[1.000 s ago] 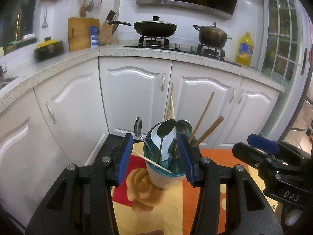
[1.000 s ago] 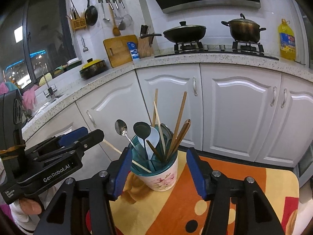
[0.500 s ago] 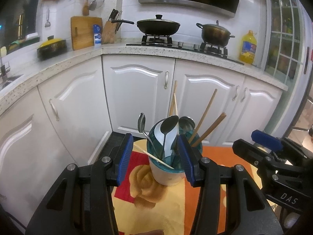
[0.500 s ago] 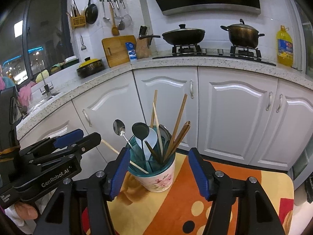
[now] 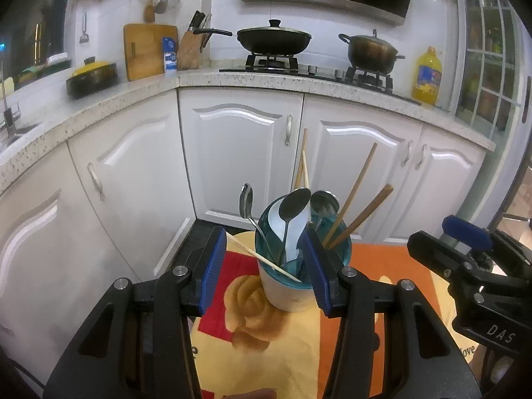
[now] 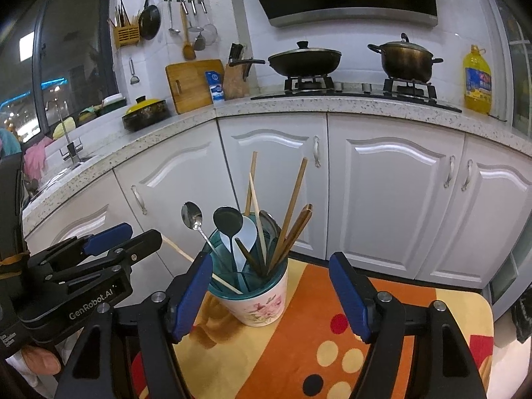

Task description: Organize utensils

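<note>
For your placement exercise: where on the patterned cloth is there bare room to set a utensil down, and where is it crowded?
Free: the orange-and-yellow patterned cloth right of the flowered white utensil cup, toward its far right corner, and the dotted stretch nearer the camera. Crowded: the cup's teal insert, packed with spoons and chopsticks.

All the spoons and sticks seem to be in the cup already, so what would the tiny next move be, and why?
Probably back the right tool away. Its jaws are opening with nothing pressed between them, and the spoons and chopsticks already stand in the cup; one pale chopstick leans out over the rim.
</note>
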`<action>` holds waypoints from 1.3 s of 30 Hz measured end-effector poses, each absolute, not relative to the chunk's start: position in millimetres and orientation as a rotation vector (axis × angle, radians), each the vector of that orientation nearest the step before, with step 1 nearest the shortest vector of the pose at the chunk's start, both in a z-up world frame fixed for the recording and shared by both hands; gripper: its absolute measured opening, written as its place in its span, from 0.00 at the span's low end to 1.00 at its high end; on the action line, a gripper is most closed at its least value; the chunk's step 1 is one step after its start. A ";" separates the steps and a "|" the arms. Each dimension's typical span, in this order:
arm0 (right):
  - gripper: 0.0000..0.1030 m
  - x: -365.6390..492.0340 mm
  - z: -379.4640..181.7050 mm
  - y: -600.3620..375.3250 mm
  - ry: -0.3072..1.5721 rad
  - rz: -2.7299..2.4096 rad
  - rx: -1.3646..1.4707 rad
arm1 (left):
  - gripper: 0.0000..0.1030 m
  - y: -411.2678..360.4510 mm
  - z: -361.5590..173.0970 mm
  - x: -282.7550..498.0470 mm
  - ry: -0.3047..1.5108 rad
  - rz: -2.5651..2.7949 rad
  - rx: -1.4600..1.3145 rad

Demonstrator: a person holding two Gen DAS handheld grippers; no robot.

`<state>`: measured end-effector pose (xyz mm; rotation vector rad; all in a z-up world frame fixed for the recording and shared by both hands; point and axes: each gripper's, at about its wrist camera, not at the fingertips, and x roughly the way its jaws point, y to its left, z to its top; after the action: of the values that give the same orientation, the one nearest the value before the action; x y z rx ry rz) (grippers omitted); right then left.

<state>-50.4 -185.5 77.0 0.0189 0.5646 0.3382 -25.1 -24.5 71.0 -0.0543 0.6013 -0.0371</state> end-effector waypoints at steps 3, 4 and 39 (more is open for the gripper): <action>0.68 -49.3 75.6 -184.3 0.571 0.338 0.015 | 0.45 -24.6 69.7 -24.9 0.606 -0.036 -0.053; 0.68 -48.9 74.8 -183.9 0.573 0.338 0.012 | 0.45 -24.5 69.5 -24.8 0.606 -0.035 -0.053; 0.68 -38.8 61.1 -176.2 0.613 0.345 -0.010 | 0.45 -24.7 62.5 -22.5 0.613 -0.025 -0.052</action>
<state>-38.8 -176.2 61.1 -0.0103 0.6135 0.3449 -22.5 -24.7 62.5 -0.0517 0.6126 -0.0247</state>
